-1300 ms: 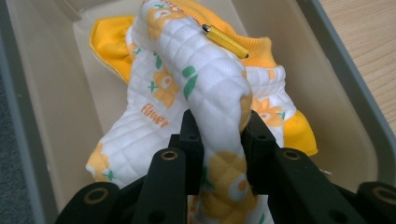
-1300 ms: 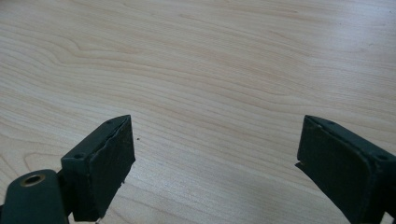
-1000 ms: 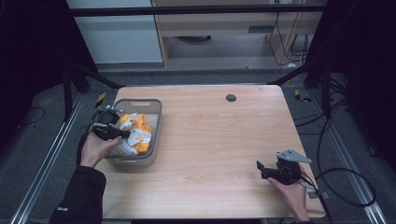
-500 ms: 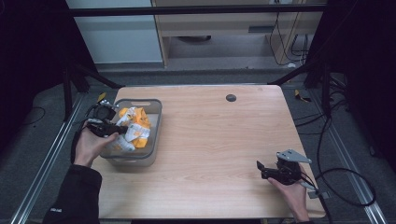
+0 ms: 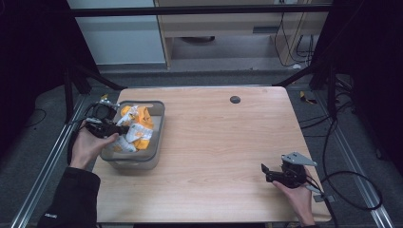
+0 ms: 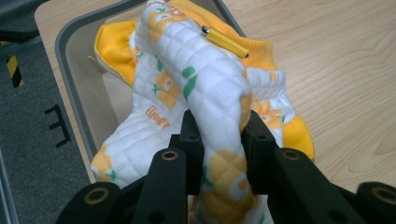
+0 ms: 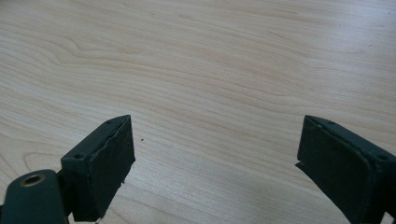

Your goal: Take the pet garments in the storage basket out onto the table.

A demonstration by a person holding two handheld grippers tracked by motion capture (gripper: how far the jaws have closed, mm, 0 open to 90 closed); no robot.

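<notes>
Landmark: grey bin (image 5: pixel 157 121) at the left side of the wooden table (image 5: pixel 218 142).

Nearest the person, the right gripper (image 5: pixel 264 172) sat low over bare wood near the table's front right corner, well apart from the bin. Its jaws stood wide apart in its own view (image 7: pixel 215 168), with nothing between them.

Farther in, the left gripper (image 5: pixel 122 128) reached over the bin's left rim, held by the left hand (image 5: pixel 88 145). Its jaws were clamped narrow on a fold of quilted cloth (image 6: pixel 205 93), white with orange flowers and green leaves, orange-backed. The cloth rose out of the bin, bunched. Orange lettering on it was partly readable, something like "flower". A yellow-black hazard strip (image 6: pixel 14 70) showed on the floor beside the bin.

Beyond the bin, toward the table's far edge, was a small dark round spot (image 5: pixel 235 99).
</notes>
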